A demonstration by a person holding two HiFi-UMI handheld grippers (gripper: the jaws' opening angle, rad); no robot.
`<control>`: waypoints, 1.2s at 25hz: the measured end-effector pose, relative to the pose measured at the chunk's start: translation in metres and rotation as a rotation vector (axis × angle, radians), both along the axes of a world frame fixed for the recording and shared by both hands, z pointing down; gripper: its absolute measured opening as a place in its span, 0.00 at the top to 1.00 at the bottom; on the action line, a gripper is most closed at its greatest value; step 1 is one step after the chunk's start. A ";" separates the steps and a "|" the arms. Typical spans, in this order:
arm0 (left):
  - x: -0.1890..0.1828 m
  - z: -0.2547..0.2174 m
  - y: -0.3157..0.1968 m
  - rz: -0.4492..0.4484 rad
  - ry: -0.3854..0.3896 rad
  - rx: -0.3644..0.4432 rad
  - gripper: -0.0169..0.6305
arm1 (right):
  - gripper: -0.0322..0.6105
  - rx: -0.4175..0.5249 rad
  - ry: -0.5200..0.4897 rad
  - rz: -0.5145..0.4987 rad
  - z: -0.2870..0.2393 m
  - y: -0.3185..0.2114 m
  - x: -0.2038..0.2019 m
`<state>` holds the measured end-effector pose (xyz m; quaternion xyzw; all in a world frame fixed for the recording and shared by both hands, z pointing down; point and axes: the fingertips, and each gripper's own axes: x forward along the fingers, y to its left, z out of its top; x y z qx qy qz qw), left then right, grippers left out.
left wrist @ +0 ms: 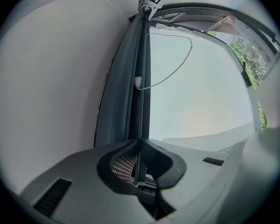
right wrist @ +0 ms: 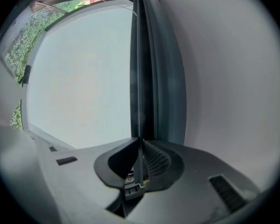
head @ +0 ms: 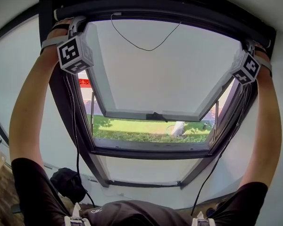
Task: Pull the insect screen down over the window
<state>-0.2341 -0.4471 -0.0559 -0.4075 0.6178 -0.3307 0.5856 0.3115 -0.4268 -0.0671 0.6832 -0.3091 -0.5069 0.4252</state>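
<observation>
The insect screen's dark pull bar (head: 165, 11) runs along the top of the roof window frame (head: 151, 153). My left gripper (head: 67, 25) reaches up to the bar's left end and my right gripper (head: 251, 45) to its right end. In the left gripper view the left gripper (left wrist: 139, 146) has its jaws closed on the bar's thin edge (left wrist: 140, 78). The right gripper view shows the right gripper (right wrist: 140, 146) pinching the same strip (right wrist: 138, 69). No screen mesh is visible over the opening.
The glass sash (head: 155, 74) is tilted open below the bar, with grass (head: 132, 128) seen outside. A thin black cord (head: 141, 45) hangs in a loop from the top. A dark bag (head: 68, 182) lies on the floor at lower left. White sloped walls flank the window.
</observation>
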 end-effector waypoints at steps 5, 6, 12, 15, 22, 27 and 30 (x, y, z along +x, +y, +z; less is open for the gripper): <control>-0.001 0.001 -0.002 -0.011 0.014 -0.041 0.91 | 0.89 -0.025 -0.027 0.024 0.000 -0.003 0.001; -0.001 0.001 -0.002 -0.016 0.015 -0.050 0.91 | 0.89 -0.031 -0.036 0.025 0.000 -0.003 0.002; 0.001 0.015 0.001 -0.002 0.007 -0.111 0.92 | 0.90 -0.095 -0.048 0.018 0.017 0.000 0.000; -0.002 0.017 -0.002 -0.008 -0.010 -0.087 0.92 | 0.90 -0.090 -0.059 -0.003 0.026 0.001 -0.001; -0.005 0.047 -0.007 -0.006 -0.058 -0.186 0.92 | 0.91 -0.179 -0.036 0.021 0.048 -0.006 0.002; 0.000 0.076 -0.003 0.017 -0.069 -0.238 0.92 | 0.91 -0.241 -0.034 0.032 0.078 -0.005 0.003; 0.004 0.092 0.001 0.045 -0.060 -0.268 0.92 | 0.91 -0.260 -0.038 0.033 0.094 -0.005 0.003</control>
